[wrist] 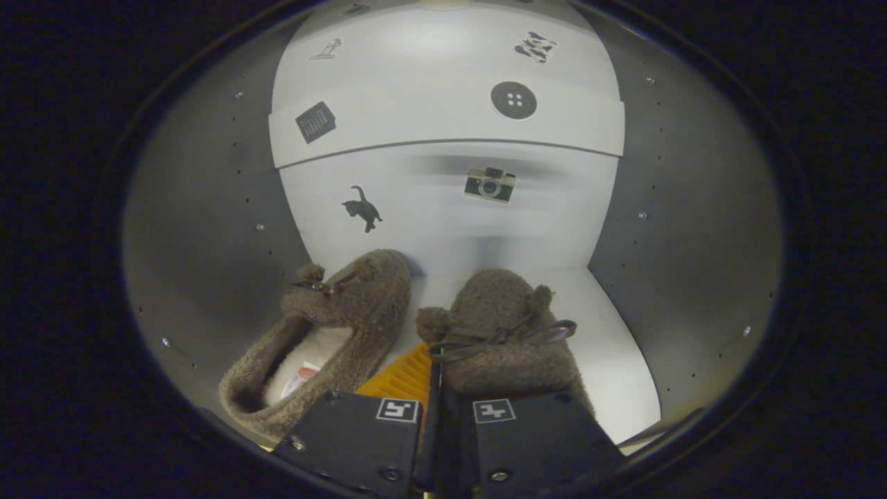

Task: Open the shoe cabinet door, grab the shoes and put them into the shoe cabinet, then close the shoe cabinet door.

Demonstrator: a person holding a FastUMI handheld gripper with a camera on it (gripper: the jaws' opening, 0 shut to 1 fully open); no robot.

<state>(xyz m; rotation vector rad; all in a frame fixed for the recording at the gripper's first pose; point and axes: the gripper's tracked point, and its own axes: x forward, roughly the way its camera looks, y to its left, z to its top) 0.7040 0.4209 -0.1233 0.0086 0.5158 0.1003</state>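
I am looking into the shoe cabinet [485, 229], at its white back panel and white floor. Two fuzzy brown slippers lie on that floor. The left slipper [346, 326] rests just ahead of my left finger, its pale lining facing me. The right slipper [502, 326], with a bow and pompoms, sits at my fingertips and over the right finger [533, 436]. My gripper [431, 371] is nearly closed, with the right slipper's near rim pinched in the narrow gap between the fingers. That slipper's heel is hidden behind the fingers.
Grey side walls [208, 229] close in on both sides. A white shelf front or panel edge [443, 125] crosses the back above the slippers, with stickers on it. Bare white floor [617, 346] lies to the right of the right slipper.
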